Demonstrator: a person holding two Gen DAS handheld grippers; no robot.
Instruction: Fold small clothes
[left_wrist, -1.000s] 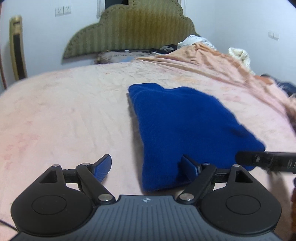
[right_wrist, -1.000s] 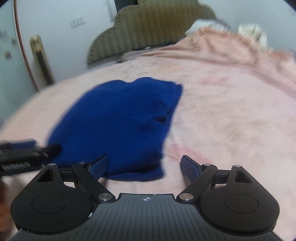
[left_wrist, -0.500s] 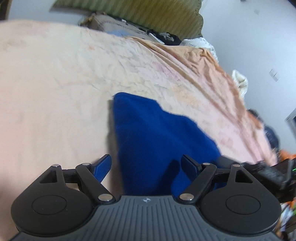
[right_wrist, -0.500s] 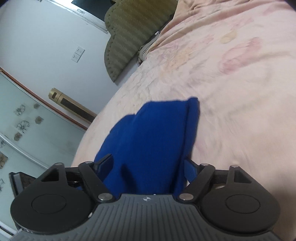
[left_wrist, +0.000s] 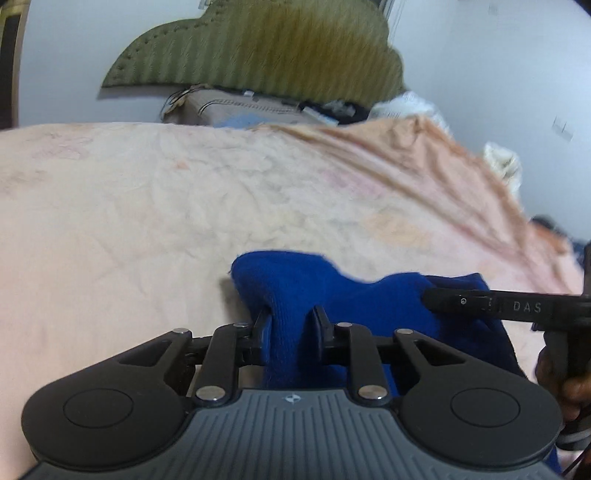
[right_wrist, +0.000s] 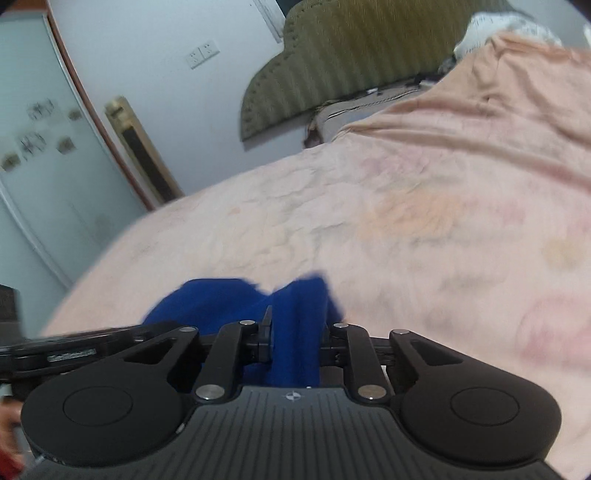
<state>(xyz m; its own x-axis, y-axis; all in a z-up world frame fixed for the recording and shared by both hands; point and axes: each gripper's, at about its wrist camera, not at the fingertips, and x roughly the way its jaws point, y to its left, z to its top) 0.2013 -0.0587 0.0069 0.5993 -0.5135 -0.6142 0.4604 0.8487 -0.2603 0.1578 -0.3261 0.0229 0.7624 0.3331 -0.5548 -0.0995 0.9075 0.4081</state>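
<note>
A small dark blue knit garment (left_wrist: 332, 288) lies on the pink bedspread (left_wrist: 147, 206), its near edge bunched up. My left gripper (left_wrist: 290, 326) is shut on the garment's near left part; blue cloth fills the gap between its fingers. My right gripper (right_wrist: 295, 332) is shut on the near right part of the same garment (right_wrist: 229, 299). The right gripper's finger (left_wrist: 480, 304) reaches in from the right in the left wrist view. The left gripper (right_wrist: 74, 347) shows at the left in the right wrist view.
An olive padded headboard (left_wrist: 258, 48) stands at the far end of the bed, with a pillow (left_wrist: 236, 110) and loose items below it. Rumpled peach bedding (right_wrist: 498, 92) rises at the far right. A white wall and a door (right_wrist: 44, 166) are to the left.
Both grippers were open over the garment's near edge. Both have now shut on the blue cloth, and the near edge is gathered up between the fingers.
</note>
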